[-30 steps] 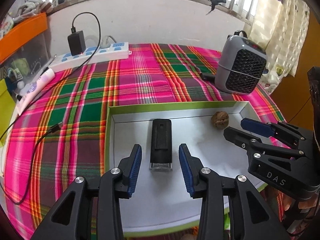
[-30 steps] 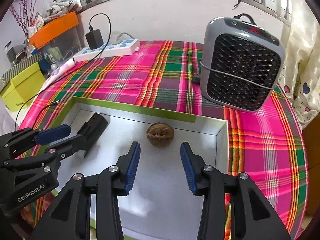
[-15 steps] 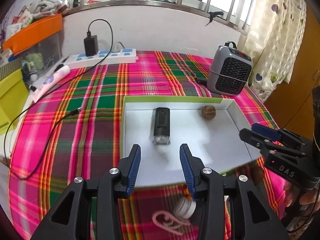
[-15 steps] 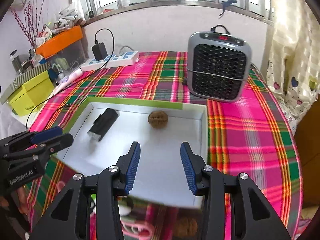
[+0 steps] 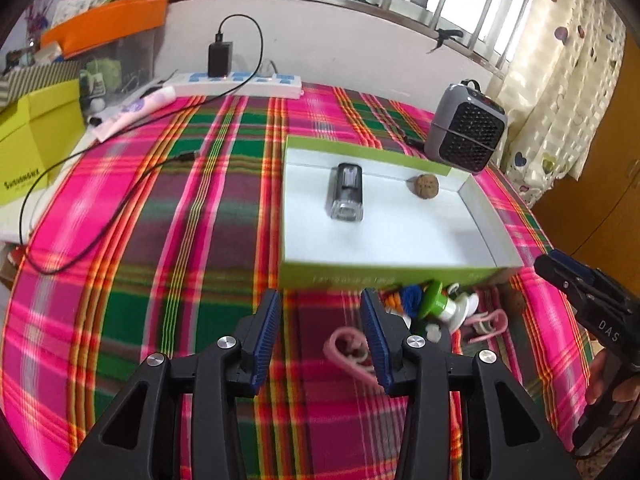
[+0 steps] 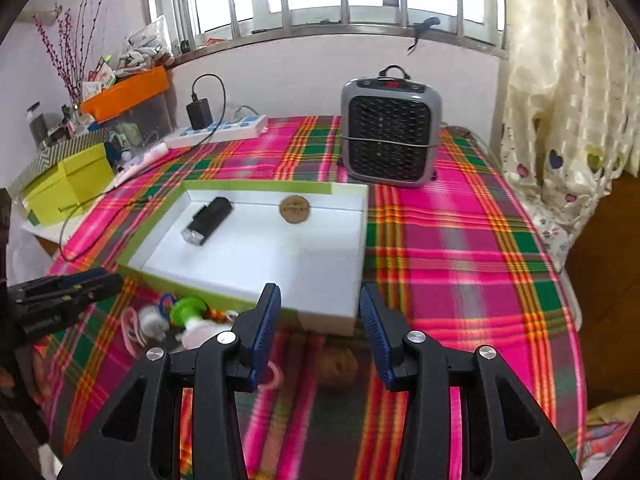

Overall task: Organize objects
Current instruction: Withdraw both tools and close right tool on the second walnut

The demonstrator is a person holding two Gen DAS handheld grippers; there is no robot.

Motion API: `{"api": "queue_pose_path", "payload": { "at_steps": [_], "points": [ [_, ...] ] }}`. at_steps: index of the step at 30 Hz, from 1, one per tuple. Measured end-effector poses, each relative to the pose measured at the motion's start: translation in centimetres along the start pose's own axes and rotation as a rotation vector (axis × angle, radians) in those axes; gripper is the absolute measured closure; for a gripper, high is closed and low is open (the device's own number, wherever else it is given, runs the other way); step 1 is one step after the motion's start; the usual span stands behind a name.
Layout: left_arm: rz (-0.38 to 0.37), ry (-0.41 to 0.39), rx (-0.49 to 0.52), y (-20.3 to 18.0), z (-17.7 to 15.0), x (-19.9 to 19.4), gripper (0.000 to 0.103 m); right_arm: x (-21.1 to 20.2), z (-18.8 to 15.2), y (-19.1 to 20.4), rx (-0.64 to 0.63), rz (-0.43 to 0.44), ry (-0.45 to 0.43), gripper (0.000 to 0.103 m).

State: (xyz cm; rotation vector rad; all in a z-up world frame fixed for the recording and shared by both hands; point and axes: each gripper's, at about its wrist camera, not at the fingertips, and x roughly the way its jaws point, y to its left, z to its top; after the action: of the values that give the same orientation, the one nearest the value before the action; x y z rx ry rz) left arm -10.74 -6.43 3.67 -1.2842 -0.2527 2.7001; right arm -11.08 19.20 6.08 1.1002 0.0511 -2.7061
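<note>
A green-rimmed white box (image 5: 400, 236) (image 6: 280, 264) lies on the plaid cloth. It holds a black flashlight-like device (image 5: 347, 192) (image 6: 208, 220) and a walnut (image 5: 428, 187) (image 6: 295, 209). In front of its near wall is a pile of small items: a green-and-white toy (image 5: 440, 304) (image 6: 188, 312), pink clips (image 5: 348, 348) and coloured yarn (image 5: 404, 296). A second walnut (image 6: 338, 364) rests on the cloth just beyond my right gripper (image 6: 316, 316), which is open and holds nothing. My left gripper (image 5: 320, 320) is open too, left of the pile, over bare cloth.
A grey fan heater (image 6: 390, 136) stands behind the box at the right. A power strip (image 5: 240, 80) with a black charger and trailing cable (image 5: 100, 236) lies at the back left. A yellow-green box (image 5: 36, 152) and an orange-lidded bin (image 5: 108, 20) are at the left edge.
Both grippers have drawn back from over the box to its near side. The pile of small items and the second walnut have come into view. The left jaws stand slightly wider.
</note>
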Motion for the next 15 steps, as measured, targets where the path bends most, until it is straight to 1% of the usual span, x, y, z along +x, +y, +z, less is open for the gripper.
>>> {"api": "queue_pose_path", "payload": {
  "at_steps": [8,12,15],
  "points": [
    [-0.042,0.016,-0.035,0.5,-1.6,-0.3,0.060,-0.8,-2.7,-1.5,0.032,-0.027,0.006,0.060],
    [-0.065,0.029,-0.035,0.2,-2.3,-0.3,0.060,-0.8,-3.2,-1.8,0.044,-0.014,0.007,0.060],
    [-0.069,0.039,-0.020,-0.3,-2.8,-0.2,0.060,-0.3,-3.4,-1.7,0.048,-0.003,0.021,0.060]
  ]
}}
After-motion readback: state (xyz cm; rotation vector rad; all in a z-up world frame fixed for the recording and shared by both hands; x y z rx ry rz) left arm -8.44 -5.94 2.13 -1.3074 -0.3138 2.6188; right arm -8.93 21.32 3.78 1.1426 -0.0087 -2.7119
